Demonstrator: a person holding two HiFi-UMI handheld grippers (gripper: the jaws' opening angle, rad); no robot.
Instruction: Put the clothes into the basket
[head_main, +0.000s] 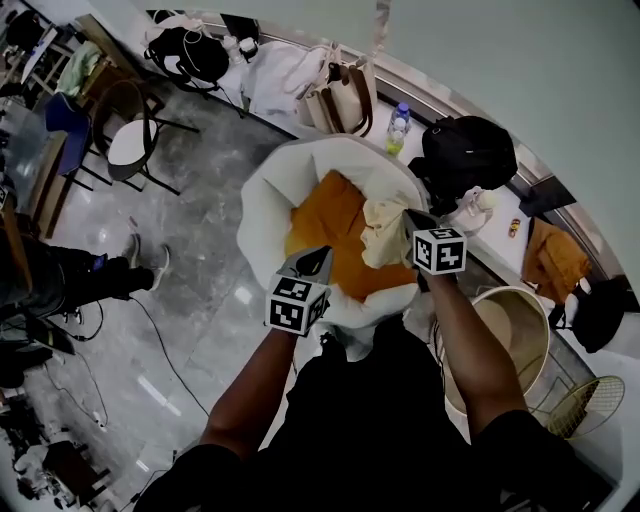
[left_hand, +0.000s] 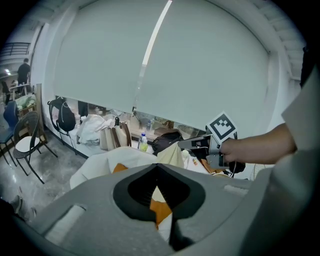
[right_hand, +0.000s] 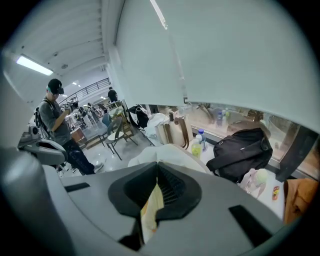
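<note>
Right gripper (right_hand: 156, 167) is clenching cream cloth (head_main: 378, 235). Left gripper (left_hand: 157, 166) is clenched by orange cloth (head_main: 335, 215), hold unclear. We're advising lifting fully clear of bag (head_main: 262, 200) before swinging to basket (head_main: 538, 312).

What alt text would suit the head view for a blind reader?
Seen from above, the left gripper grips crumpled orange cloth in a white fabric sack; the right gripper pinches a pale cream cloth. A round beige basket stands on the right.

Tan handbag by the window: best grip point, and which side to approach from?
Grip the brown straps of the handbag. They loop up clear of its soft body, so a jaw should pass under. Come from above on the room side: the window is behind it and a bottle stands close beside it.
</note>
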